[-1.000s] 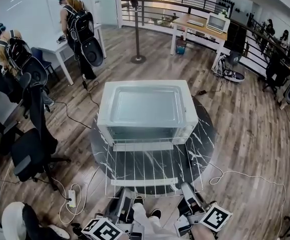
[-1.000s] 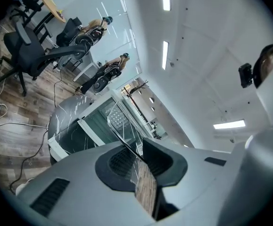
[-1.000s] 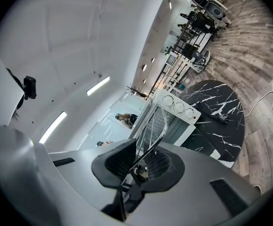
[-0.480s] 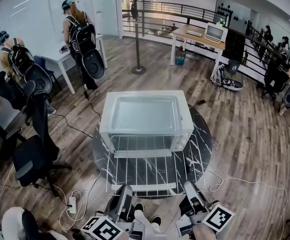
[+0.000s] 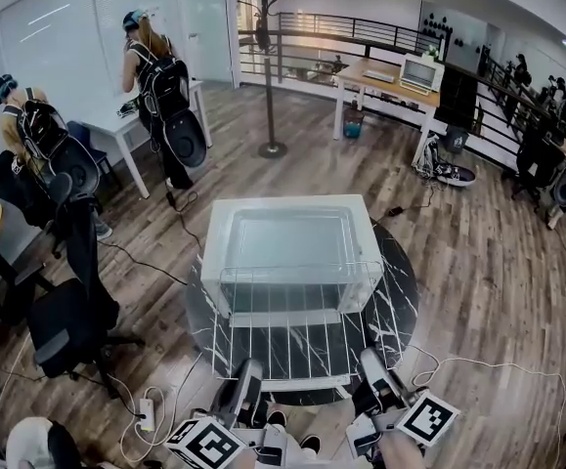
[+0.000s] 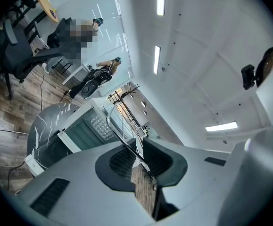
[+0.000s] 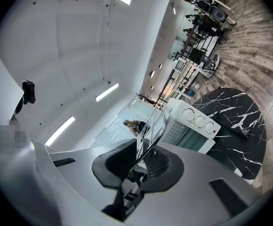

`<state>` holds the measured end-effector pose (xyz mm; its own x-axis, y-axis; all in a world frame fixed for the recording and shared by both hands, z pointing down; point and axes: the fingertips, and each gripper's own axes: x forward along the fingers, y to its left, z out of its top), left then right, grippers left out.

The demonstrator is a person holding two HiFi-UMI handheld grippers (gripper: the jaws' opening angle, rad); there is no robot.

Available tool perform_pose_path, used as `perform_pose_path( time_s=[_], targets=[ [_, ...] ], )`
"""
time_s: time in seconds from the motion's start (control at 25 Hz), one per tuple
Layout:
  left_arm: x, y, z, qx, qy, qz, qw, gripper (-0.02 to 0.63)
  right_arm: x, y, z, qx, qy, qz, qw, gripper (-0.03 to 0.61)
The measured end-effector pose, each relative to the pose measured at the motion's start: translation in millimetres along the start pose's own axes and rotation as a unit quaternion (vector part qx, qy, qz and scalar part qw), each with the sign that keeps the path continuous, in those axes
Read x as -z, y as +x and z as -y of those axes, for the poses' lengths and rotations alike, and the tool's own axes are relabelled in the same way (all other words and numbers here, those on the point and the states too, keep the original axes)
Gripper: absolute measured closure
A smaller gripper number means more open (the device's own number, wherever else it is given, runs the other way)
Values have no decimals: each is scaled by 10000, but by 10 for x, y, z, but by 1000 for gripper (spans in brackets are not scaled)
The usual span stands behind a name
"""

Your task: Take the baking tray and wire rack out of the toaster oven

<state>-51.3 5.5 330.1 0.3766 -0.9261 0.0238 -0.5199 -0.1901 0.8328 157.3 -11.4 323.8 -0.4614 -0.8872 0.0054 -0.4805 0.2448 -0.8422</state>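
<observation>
The wire rack (image 5: pixel 302 330) hangs level in front of the white toaster oven (image 5: pixel 287 237), above the oven's folded-down door (image 5: pixel 307 383). Its far edge overlaps the oven's top front in the head view. My left gripper (image 5: pixel 248 379) is shut on the rack's near left edge, and my right gripper (image 5: pixel 370 364) is shut on the near right edge. In the left gripper view a rack wire (image 6: pixel 122 133) runs between the pads (image 6: pixel 119 161); the right gripper view shows the rack's wires (image 7: pixel 154 124) pinched the same way. No baking tray shows; the oven's inside is hidden.
The oven stands on a round black marble table (image 5: pixel 405 286). A black office chair (image 5: pixel 63 320) is at the left, with a power strip (image 5: pixel 144 413) and cables on the wood floor. Two people with backpacks (image 5: pixel 160 76) stand at a desk far left.
The rack has come up and toward me with both grippers; its far edge, earlier at the oven's mouth, now shows raised over the oven's top front.
</observation>
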Motion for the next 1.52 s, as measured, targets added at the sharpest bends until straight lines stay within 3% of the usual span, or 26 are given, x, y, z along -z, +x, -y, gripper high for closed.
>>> perform_pose_path(
  time_s=[0.8, 1.52],
  targets=[
    [-240, 847, -446, 0, -103, -459, 9989, 568, -127, 753, 382, 417, 41, 61, 9991, 545],
    [-227, 1103, -761, -68, -332, -761, 9965, 566, -64, 1014, 593, 683, 43, 28, 9977, 545]
  ],
)
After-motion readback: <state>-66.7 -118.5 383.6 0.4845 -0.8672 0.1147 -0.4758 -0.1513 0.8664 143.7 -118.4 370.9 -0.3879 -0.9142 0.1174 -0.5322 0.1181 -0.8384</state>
